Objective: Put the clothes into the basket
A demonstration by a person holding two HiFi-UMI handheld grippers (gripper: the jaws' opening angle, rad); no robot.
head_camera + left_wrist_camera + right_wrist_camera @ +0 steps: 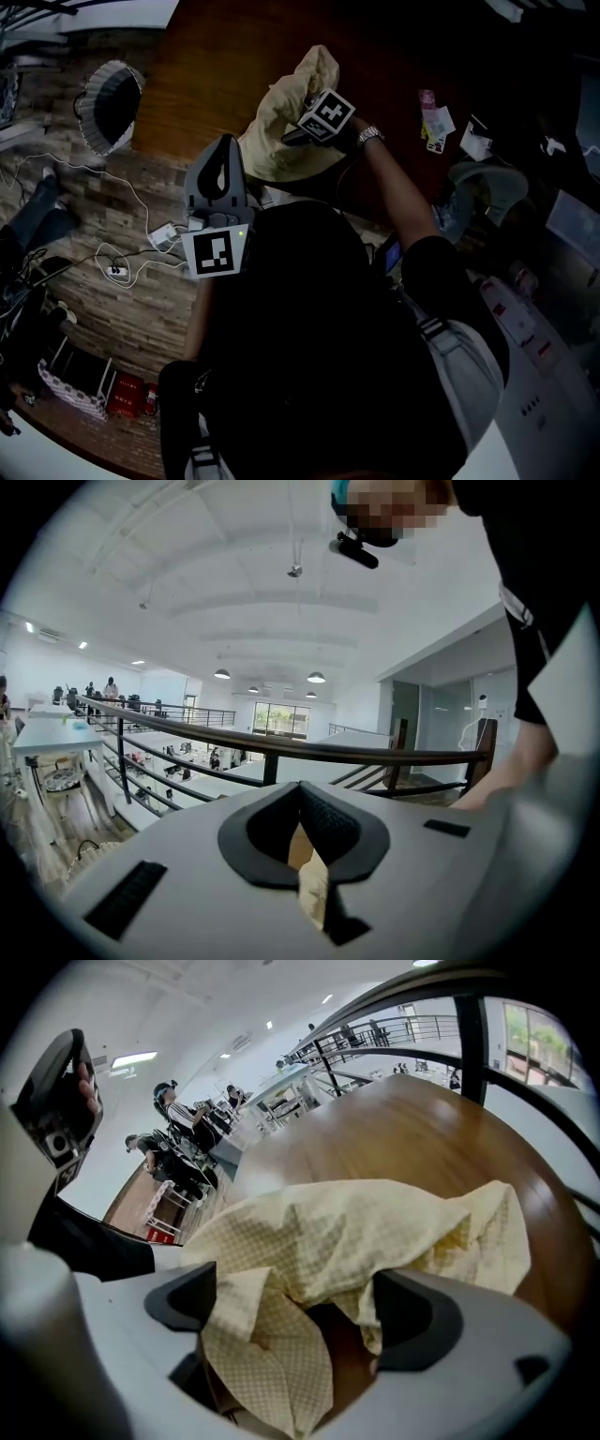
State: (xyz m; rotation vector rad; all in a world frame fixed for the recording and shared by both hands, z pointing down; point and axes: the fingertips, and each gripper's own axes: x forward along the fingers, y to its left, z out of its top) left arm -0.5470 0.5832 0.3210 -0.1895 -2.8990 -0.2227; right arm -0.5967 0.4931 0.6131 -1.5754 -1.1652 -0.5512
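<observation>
A pale yellow checked cloth [286, 108] lies bunched on the brown wooden table [216, 66]. My right gripper [298, 134] reaches into it from the right. In the right gripper view its jaws stand wide apart, so the right gripper [295, 1307] is open with folds of the cloth [375, 1232] draped between them. My left gripper [223, 150] points upward by the cloth's near-left edge. The left gripper [300, 827] is shut, with a thin strip of yellow cloth [311, 888] pinched between its pads. The basket [111, 105], white-rimmed with a dark inside, stands on the floor at the far left.
Cables and a power strip [117, 270] trail over the brick-patterned floor to the left. Papers [436, 122] lie on the table's right side, near a grey chair [487, 192]. A dark railing [281, 752] runs behind the table. People [173, 1138] stand far off.
</observation>
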